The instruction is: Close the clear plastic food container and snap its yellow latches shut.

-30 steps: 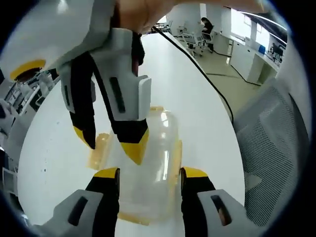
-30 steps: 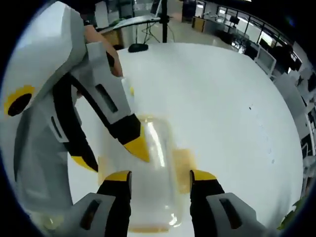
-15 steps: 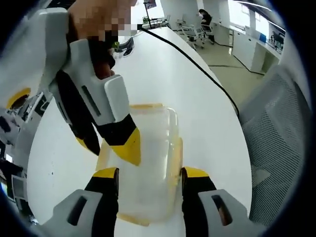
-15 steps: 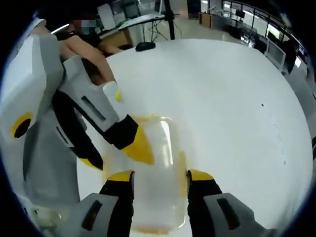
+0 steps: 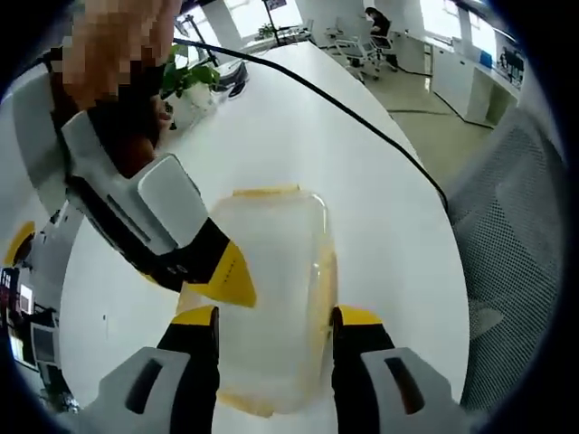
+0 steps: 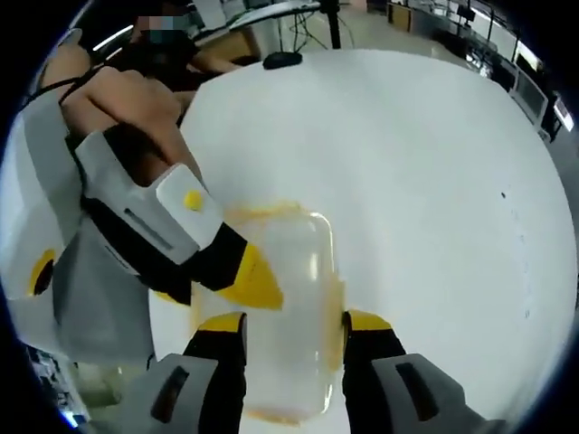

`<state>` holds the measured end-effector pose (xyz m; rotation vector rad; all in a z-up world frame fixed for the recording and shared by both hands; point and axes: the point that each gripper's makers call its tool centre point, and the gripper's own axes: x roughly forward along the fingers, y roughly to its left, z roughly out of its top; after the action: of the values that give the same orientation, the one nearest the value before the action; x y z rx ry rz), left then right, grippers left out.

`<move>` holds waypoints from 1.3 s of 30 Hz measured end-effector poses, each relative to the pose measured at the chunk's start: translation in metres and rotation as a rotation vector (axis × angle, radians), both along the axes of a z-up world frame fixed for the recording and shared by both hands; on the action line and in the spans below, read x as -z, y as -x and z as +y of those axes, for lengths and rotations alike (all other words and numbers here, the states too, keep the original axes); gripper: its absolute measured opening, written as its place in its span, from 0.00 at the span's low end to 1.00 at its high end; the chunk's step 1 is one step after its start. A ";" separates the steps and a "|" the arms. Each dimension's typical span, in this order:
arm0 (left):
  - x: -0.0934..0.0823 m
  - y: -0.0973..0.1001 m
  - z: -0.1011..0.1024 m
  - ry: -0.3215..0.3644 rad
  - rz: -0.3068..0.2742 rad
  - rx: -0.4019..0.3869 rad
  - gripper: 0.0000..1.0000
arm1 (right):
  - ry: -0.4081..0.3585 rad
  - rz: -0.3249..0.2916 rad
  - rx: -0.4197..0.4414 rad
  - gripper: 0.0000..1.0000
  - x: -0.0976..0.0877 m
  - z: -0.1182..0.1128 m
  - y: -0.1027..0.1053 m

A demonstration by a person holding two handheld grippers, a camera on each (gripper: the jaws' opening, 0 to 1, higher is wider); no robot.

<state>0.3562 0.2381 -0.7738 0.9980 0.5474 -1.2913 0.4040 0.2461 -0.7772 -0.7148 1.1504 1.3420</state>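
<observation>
The clear plastic container (image 5: 271,262) lies on the white table (image 5: 298,117) with its lid on and yellow latches (image 5: 323,287) along its edges. My left gripper (image 5: 276,316) is open, one jaw on each side of the container's near end. My right gripper (image 6: 291,323) is open too and straddles the container (image 6: 294,298) the same way from the other end. In the left gripper view, the right gripper's yellow fingertip (image 5: 226,277) rests over the container's left side. The right gripper view has the left gripper's yellow fingertip (image 6: 255,280) over the lid. A yellow latch (image 6: 337,312) sits by my right jaw.
A black cable (image 5: 362,117) runs across the table past the container. A grey mesh chair (image 5: 516,235) stands beside the table's edge and a potted plant (image 5: 185,77) sits at the far end. A person's hand (image 6: 127,99) holds the left gripper.
Both views have pitched, so more of the far table shows. Each opposite gripper now lies flatter and more to the left. The container stays between both pairs of jaws.
</observation>
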 end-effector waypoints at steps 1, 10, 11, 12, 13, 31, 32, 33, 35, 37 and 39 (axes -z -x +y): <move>0.001 0.002 -0.002 0.002 0.007 0.026 0.45 | 0.009 0.013 0.006 0.40 0.000 -0.001 0.000; 0.002 0.004 -0.002 0.014 -0.001 0.027 0.45 | 0.024 0.049 -0.020 0.39 0.001 -0.001 0.008; 0.001 0.004 -0.002 0.010 -0.007 0.029 0.45 | 0.013 0.042 -0.016 0.39 0.001 -0.001 0.009; 0.001 0.004 -0.003 0.011 -0.006 0.029 0.45 | 0.006 0.040 -0.012 0.40 0.001 -0.001 0.009; 0.001 0.004 -0.003 0.008 -0.009 0.030 0.45 | -0.006 0.041 0.002 0.40 0.001 -0.001 0.008; 0.000 0.005 -0.003 0.020 -0.030 0.048 0.47 | -0.049 -0.087 0.067 0.41 -0.005 -0.002 0.005; 0.000 0.005 -0.003 0.019 -0.032 0.050 0.47 | -0.048 -0.100 0.065 0.41 -0.006 -0.002 0.005; 0.000 0.005 -0.003 0.017 -0.032 0.053 0.47 | -0.054 -0.121 0.060 0.41 -0.007 -0.001 0.005; 0.000 0.005 -0.003 0.014 -0.028 0.054 0.48 | -0.058 -0.137 0.076 0.41 -0.008 -0.002 0.006; -0.001 0.005 -0.003 0.007 -0.030 0.057 0.48 | -0.060 -0.149 0.082 0.41 -0.008 -0.002 0.005; -0.001 0.005 -0.003 0.003 -0.030 0.057 0.48 | -0.058 -0.163 0.086 0.41 -0.009 -0.002 0.005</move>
<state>0.3514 0.2354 -0.7725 1.0357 0.4970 -1.3252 0.3987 0.2441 -0.7684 -0.7110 0.9977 1.2176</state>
